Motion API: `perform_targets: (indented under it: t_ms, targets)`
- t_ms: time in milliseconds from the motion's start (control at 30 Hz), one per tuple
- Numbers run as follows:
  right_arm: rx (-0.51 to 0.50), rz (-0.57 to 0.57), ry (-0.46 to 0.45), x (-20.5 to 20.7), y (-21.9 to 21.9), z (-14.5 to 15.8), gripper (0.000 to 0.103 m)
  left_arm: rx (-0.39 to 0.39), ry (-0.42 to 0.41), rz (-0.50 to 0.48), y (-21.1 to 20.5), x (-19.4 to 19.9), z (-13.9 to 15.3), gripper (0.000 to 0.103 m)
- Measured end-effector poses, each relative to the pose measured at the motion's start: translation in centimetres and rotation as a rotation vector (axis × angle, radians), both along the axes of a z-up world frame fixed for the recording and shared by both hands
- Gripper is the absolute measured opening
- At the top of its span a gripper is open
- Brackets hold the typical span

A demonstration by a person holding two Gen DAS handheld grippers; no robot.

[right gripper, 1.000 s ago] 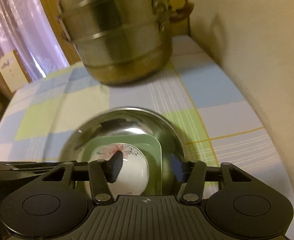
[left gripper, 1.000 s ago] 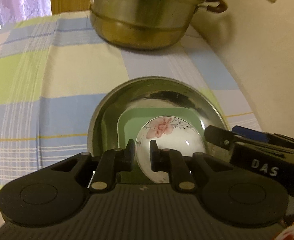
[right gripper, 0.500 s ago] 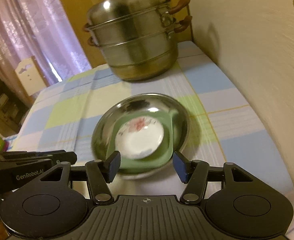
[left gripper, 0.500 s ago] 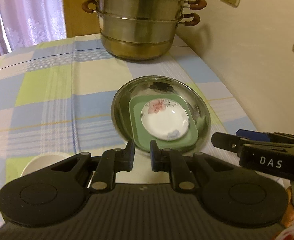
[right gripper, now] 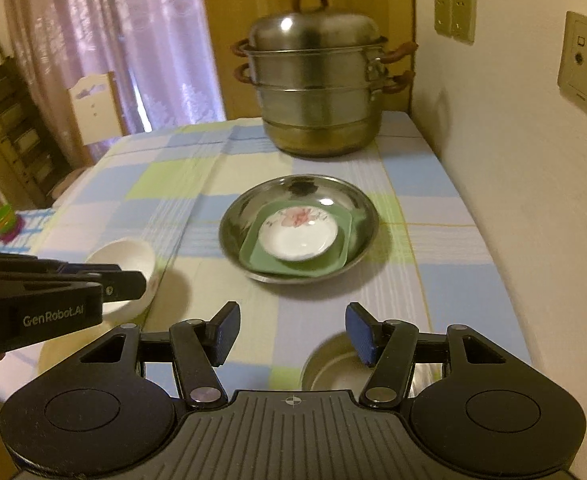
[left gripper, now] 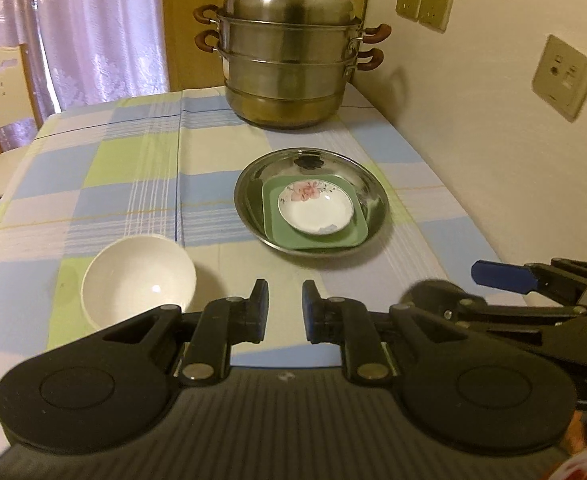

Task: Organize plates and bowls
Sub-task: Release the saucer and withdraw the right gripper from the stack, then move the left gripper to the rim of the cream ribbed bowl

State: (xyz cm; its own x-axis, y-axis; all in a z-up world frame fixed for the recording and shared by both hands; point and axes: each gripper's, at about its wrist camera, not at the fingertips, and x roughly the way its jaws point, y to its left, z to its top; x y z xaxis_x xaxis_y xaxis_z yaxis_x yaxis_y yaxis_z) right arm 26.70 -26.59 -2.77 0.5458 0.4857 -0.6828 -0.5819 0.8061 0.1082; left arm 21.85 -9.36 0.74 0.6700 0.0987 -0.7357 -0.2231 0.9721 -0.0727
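Observation:
A steel dish [left gripper: 253, 176] [right gripper: 237, 216] sits mid-table. In it lies a green square plate [left gripper: 317, 240] [right gripper: 261, 256] with a small white floral saucer [left gripper: 315, 212] [right gripper: 297, 238] on top. A white bowl [left gripper: 137, 276] [right gripper: 133, 252] stands on the cloth to the dish's left. A small steel bowl [right gripper: 333, 372] shows under my right gripper's fingers. My left gripper [left gripper: 285, 308] hovers short of the dish, its jaws opening from a narrow gap with nothing between them. Beside it, my right gripper [right gripper: 293, 330] stands open and empty.
A large two-tier steel steamer pot [left gripper: 289, 64] with a lid stands at the table's far end. The wall [left gripper: 473, 120] runs along the right edge of the checked tablecloth [left gripper: 113, 184]. A chair back [right gripper: 93, 108] and curtains are beyond the far left.
Both grippers have pulled back and up from the steel dish, leaving the saucer on the green plate. The white bowl and small steel bowl have come into view.

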Motion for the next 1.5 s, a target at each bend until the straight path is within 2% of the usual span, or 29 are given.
perform_targets:
  t_ms: [167,400,633,867,1100,1500]
  targets:
    - [0.011,0.041,0.019,-2.3,-1.8,-0.1,0.059,0.006,-0.007,0.034,-1.8,-3.2,0.4,0.017]
    - [0.087,0.083,0.067,-4.7,-4.1,0.2,0.058,0.018,0.000,0.082,-3.1,-7.3,0.7,0.017]
    - [0.083,0.120,0.082,-6.3,-4.2,0.3,0.059,0.012,0.020,0.107,-2.9,-10.0,0.5,0.017]
    - [0.072,0.130,0.123,-7.7,-3.2,-0.6,0.059,0.015,0.052,0.104,-0.8,-12.4,0.0,0.017]
    - [0.047,0.092,0.171,-9.2,-1.4,-1.6,0.059,0.007,0.088,0.106,2.7,-14.6,-0.4,0.017]
    - [0.004,0.060,0.210,-11.4,1.9,-2.7,0.059,-0.023,0.141,0.082,6.7,-16.4,-1.7,0.017]
